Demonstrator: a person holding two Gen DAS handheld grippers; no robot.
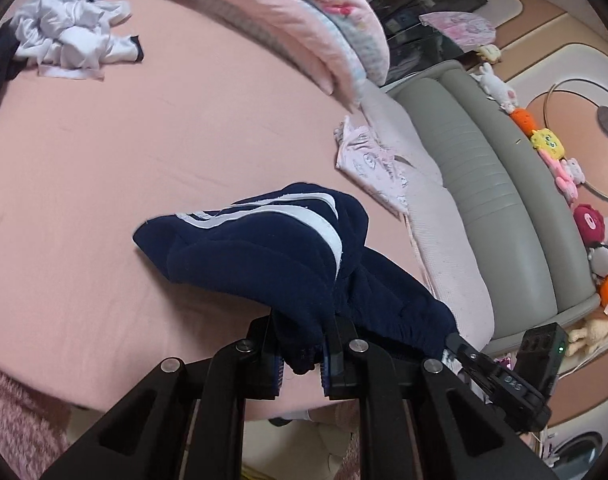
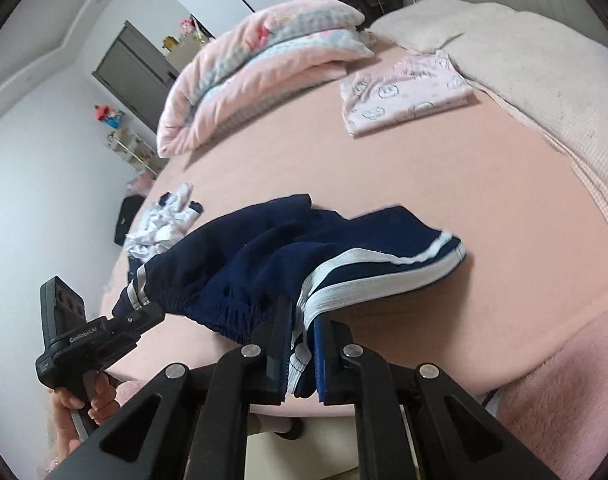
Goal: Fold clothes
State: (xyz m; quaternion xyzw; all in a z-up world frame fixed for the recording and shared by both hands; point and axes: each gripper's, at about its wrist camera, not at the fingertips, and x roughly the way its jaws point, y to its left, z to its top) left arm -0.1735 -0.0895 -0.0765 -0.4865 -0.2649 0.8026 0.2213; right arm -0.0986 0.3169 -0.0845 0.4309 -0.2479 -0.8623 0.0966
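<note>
Left gripper (image 1: 302,356) and right gripper (image 2: 300,354) each pinched the navy shorts (image 1: 264,256) waistband between nearly closed fingers, fabric draped ahead over the pink bed (image 1: 144,140).

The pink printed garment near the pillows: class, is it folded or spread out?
Folded: the pink printed garment lies as a neat, flat rectangle with straight edges.

One brand mark on the left tool

In the right wrist view, white lettering that reads roughly "GenRobot.AI" runs along the black body of the left tool (image 2: 138,312), behind its tip; smaller print below it is too small to read.
</note>
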